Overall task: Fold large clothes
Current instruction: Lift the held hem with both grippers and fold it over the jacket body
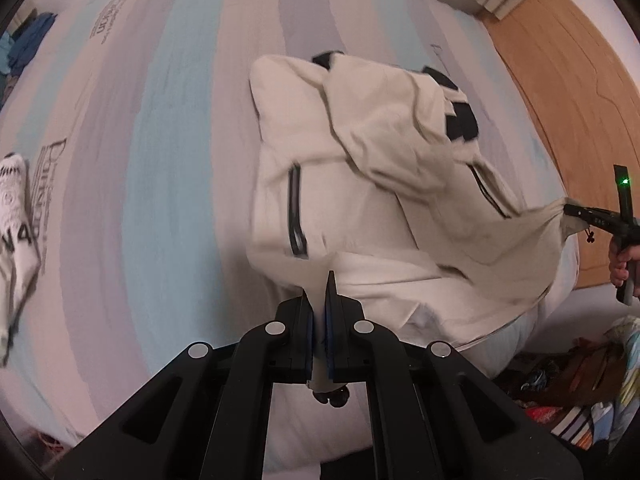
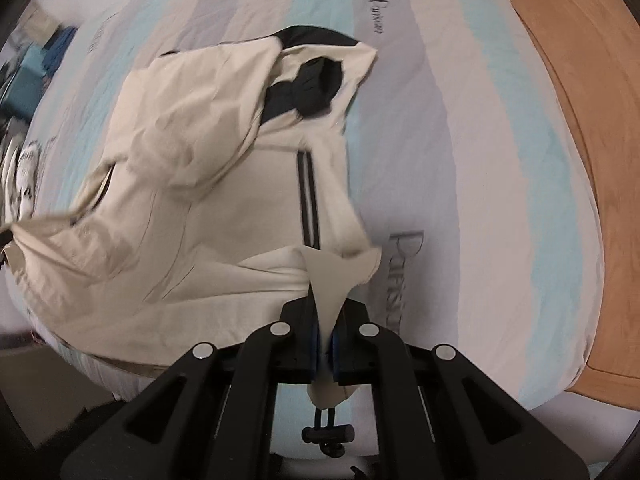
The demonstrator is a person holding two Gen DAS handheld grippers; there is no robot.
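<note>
A cream jacket (image 1: pixel 360 184) with black zips and black lining lies rumpled on the striped bed; it also shows in the right wrist view (image 2: pixel 180 184). My left gripper (image 1: pixel 320 300) is shut on one bottom hem corner. My right gripper (image 2: pixel 326 308) is shut on the other hem corner, with the black drawcord toggle (image 2: pixel 328 434) hanging below it. The right gripper also shows at the right edge of the left wrist view (image 1: pixel 568 210), pulling the hem taut. The hem is stretched between the two grippers, near the bed's front edge.
The bed sheet (image 1: pixel 160 160) has blue, grey and white stripes with printed words. A black-and-white garment (image 1: pixel 16 216) lies at the left. A wooden headboard (image 1: pixel 560 92) runs along the right. Clutter (image 1: pixel 580 384) lies on the floor beside the bed.
</note>
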